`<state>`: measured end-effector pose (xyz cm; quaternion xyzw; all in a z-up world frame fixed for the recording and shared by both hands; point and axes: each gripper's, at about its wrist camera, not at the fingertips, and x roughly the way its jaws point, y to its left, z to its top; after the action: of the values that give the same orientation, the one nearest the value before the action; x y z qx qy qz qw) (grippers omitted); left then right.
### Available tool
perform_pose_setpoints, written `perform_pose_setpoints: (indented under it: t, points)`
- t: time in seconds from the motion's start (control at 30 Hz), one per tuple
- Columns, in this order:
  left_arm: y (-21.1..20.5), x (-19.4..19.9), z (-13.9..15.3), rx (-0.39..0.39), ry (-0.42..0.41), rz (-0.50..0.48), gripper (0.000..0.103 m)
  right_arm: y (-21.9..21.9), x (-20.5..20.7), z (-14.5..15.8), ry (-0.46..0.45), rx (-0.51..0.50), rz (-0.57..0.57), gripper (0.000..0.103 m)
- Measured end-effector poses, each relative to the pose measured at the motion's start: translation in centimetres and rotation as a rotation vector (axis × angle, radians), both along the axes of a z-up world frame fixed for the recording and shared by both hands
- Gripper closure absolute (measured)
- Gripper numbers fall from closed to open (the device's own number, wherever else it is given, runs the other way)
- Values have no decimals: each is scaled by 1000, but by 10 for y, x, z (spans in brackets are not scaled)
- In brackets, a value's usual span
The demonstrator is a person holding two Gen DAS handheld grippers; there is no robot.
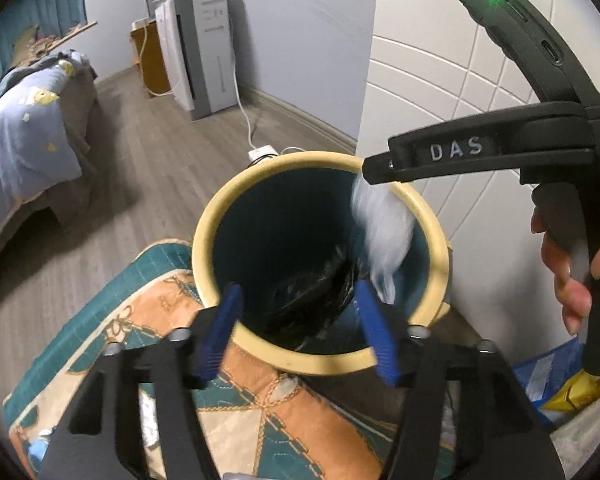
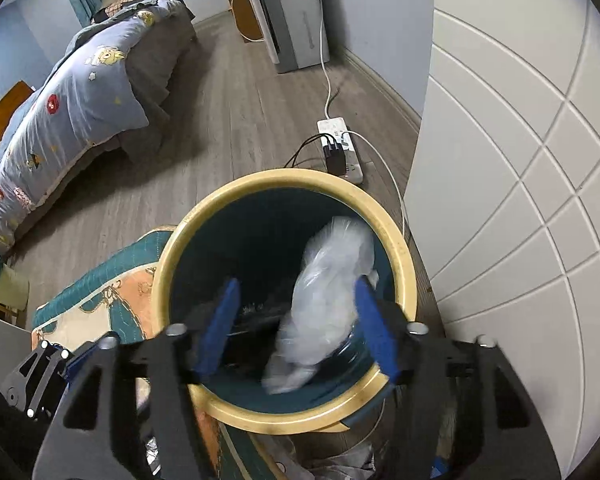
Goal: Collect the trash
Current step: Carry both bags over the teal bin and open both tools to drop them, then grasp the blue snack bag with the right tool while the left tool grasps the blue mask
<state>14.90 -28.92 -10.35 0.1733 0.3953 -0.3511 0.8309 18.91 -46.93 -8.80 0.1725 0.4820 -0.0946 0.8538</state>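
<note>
A round bin with a cream rim (image 1: 204, 236) (image 2: 168, 256) and dark teal inside stands on the floor. A crumpled clear plastic bag (image 1: 384, 228) (image 2: 328, 296), motion-blurred, is in the air inside the bin's mouth, free of both grippers. Black plastic (image 1: 312, 292) lies at the bin's bottom. My left gripper (image 1: 298, 328) is open and empty over the bin's near rim. My right gripper (image 2: 296, 320) is open above the bin; in the left wrist view its black body (image 1: 460, 156) reaches in from the right over the far rim.
A patterned teal and orange cushion (image 1: 112, 344) lies left of the bin. A white panelled cabinet (image 2: 520, 160) stands to the right. A power strip (image 2: 342, 148) with cables lies beyond the bin. A bed (image 2: 80, 92) is at left, a white appliance (image 1: 198, 48) at the back.
</note>
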Motion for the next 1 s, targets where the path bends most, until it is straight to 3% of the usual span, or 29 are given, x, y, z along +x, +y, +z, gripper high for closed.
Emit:
perform_pose_setpoints:
  t: [0.07, 0.2, 0.37, 0.5, 0.67, 0.8, 1.0]
  points:
    - [5, -1, 2, -3, -13, 21, 16, 2, 0, 2, -6, -1, 13, 24]
    - [27, -3, 11, -24, -18, 83, 8, 10, -3, 6, -18, -1, 30, 5]
    - [72, -12, 35, -32, -26, 154, 7, 31, -3, 17, -28, 12, 51, 6]
    - [129, -17, 61, -59, -38, 269, 5, 61, -1, 32, -62, 20, 104, 6]
    - [204, -25, 85, -27, -68, 466, 5, 101, 2, 44, -79, -9, 159, 6]
    - [254, -30, 95, -21, -95, 610, 5, 135, 1, 49, -77, -6, 199, 6]
    - [303, -44, 99, -22, -116, 698, 5, 200, 1, 49, -50, -30, 303, 6]
